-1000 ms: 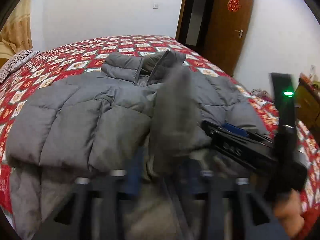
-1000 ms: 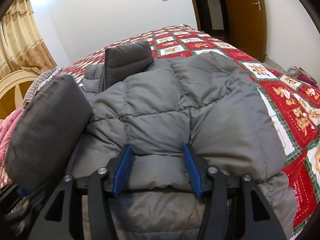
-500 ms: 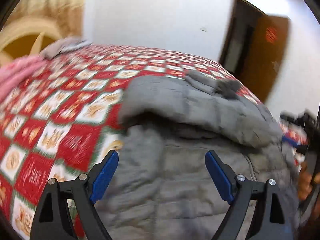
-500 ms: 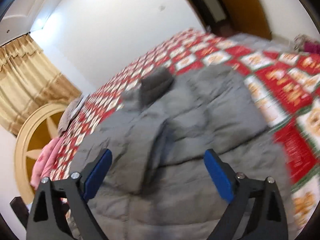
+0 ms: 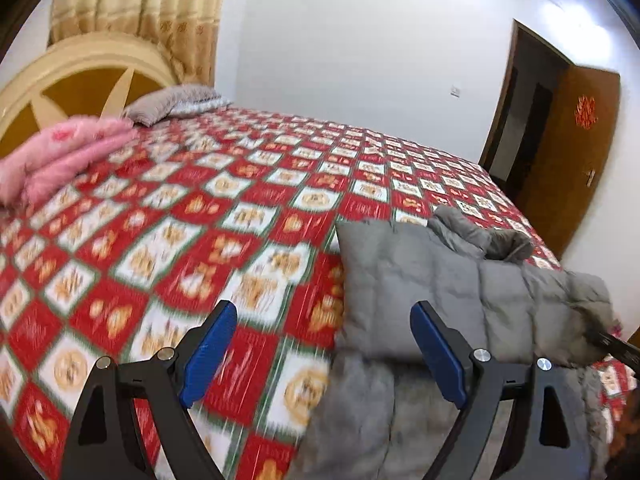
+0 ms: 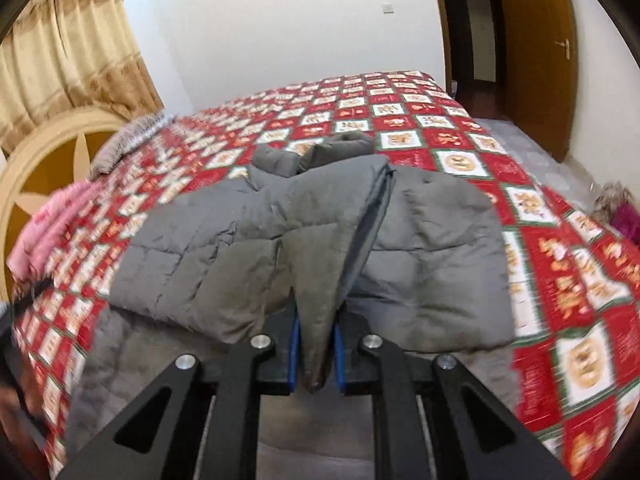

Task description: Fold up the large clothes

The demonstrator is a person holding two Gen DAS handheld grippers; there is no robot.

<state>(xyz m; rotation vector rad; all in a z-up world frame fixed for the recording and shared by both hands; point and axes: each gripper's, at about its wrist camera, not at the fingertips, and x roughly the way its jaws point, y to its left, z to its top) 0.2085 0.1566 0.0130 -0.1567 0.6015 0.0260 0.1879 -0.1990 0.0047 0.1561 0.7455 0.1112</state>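
Grey padded jacket (image 6: 304, 240) lies on the bed (image 6: 560, 280) ahead of the right gripper (image 6: 315, 354), which pinches a fold of it; the left gripper (image 5: 324, 356) gapes empty, jacket at its right.

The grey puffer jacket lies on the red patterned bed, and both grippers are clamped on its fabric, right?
Not quite. Only the right gripper is clamped on the grey puffer jacket, as the right wrist view shows. In the left wrist view the left gripper is wide open, holding nothing. The jacket does lie on the red patterned bed.
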